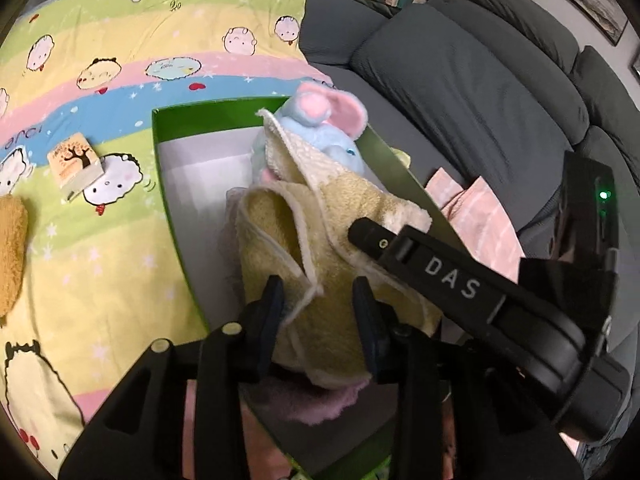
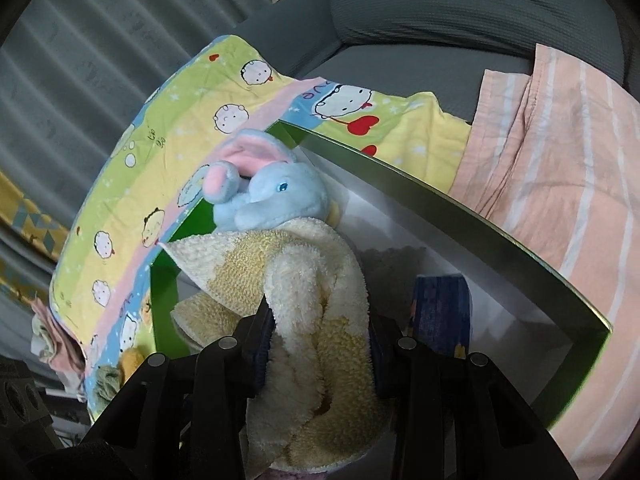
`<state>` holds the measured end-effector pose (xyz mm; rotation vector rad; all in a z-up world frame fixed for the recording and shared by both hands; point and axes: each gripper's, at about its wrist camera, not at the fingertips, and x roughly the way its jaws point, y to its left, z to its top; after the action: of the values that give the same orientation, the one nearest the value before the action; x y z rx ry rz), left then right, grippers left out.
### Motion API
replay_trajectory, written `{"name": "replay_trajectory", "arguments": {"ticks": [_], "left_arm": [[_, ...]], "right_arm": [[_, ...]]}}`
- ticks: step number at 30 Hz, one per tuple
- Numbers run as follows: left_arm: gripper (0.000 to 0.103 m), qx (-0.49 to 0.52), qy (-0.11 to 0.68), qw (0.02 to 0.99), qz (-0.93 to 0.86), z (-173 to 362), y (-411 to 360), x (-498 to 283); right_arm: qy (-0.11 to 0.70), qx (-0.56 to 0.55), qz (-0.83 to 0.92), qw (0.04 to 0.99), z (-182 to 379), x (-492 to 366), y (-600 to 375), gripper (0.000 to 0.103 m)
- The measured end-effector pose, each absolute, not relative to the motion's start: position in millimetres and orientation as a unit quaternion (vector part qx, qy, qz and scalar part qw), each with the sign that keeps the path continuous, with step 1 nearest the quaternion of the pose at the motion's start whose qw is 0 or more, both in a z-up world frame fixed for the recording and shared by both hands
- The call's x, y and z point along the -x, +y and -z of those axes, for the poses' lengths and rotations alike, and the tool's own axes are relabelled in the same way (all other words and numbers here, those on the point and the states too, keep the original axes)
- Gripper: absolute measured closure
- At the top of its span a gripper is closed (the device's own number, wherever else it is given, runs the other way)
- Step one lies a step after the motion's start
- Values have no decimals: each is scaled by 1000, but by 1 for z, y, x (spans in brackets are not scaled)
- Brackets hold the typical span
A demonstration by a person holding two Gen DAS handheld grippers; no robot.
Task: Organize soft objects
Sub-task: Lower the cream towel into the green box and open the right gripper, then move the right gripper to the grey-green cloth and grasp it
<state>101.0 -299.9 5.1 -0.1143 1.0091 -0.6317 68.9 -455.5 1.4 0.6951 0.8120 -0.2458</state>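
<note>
A fluffy yellow towel (image 1: 320, 240) hangs over the open green box (image 1: 158, 152). My left gripper (image 1: 318, 300) is shut on one end of the yellow towel. My right gripper (image 2: 320, 344) is shut on its other end (image 2: 316, 320) and shows in the left wrist view as a black arm marked DAS (image 1: 452, 276). A blue plush elephant (image 1: 320, 120) with pink ears lies in the box's far end, partly under the towel; it also shows in the right wrist view (image 2: 272, 192). A pink fluffy cloth (image 1: 312, 404) lies under the towel.
The box (image 2: 440, 208) sits on a cartoon-print quilt (image 1: 120, 60) on a grey sofa (image 1: 460, 80). A small printed box (image 1: 76, 164) and a tan plush (image 1: 12, 248) lie on the quilt at left. A pink striped cloth (image 2: 560, 200) lies right of the box. A blue object (image 2: 440, 312) is inside.
</note>
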Motion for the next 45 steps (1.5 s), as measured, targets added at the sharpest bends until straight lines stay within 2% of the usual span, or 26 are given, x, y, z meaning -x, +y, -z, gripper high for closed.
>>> {"name": "replay_trajectory", "arguments": {"ticks": [4, 7, 9, 11, 14, 21, 23, 34, 39, 45], "left_arm": [[47, 36, 451, 844, 287, -20, -291, -85], [32, 31, 437, 852, 285, -29, -282, -75], [28, 33, 426, 856, 290, -35, -274, -68], [22, 38, 418, 860, 292, -40, -266, -62], [21, 52, 418, 857, 296, -43, -254, -56], [18, 76, 404, 872, 267, -44, -212, -42], [12, 82, 403, 877, 249, -42, -194, -38], [9, 107, 397, 909, 65, -16, -60, -26], [9, 179, 378, 908, -3, 1, 6, -24], [11, 210, 387, 897, -40, 15, 47, -25]], "right_arm": [[367, -320, 120, 865, -13, -58, -450, 48], [351, -314, 130, 873, -23, -47, -448, 33], [336, -309, 139, 879, -31, -39, -447, 23], [324, -303, 148, 884, -37, -34, -445, 17], [314, -289, 166, 889, -45, -26, -442, 11], [292, -273, 171, 901, -59, -15, -430, 8], [285, -268, 175, 904, -61, -12, -425, 6], [280, -192, 120, 933, -79, -14, -357, 2], [271, -151, 87, 947, -86, -15, -310, 2], [309, -139, 10, 941, -70, -33, -255, 2]]}}
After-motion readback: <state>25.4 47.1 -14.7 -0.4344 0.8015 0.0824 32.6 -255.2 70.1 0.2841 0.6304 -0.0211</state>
